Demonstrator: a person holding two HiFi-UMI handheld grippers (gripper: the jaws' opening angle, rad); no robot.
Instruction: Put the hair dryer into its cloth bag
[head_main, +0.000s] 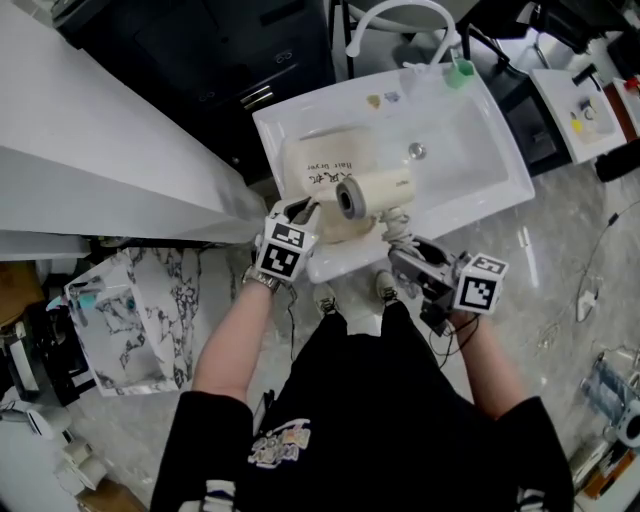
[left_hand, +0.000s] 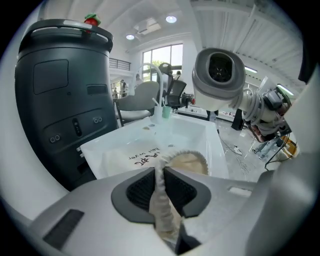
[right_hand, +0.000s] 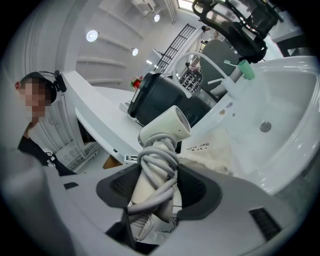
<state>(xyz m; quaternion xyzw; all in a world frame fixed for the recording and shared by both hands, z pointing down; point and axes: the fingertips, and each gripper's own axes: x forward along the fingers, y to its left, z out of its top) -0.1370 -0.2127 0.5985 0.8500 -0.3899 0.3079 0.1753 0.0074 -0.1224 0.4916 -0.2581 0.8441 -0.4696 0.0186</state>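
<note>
The hair dryer (head_main: 372, 192) looked rigid and top-heavy, best held by its cord-wrapped handle, where the right hand-held gripper (right_hand: 159, 185) clamped it over the sink (head_main: 470, 150). The left hand-held gripper (left_hand: 161, 187) pinched the rim of the limp cloth bag (head_main: 318, 170).

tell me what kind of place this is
Probably a lab or open office with a mock washroom corner, not a real bathroom. A white rectangular ceramic sink with a curved white tap stands here, yet grey and black swivel office chairs and desks sit just behind it.
</note>
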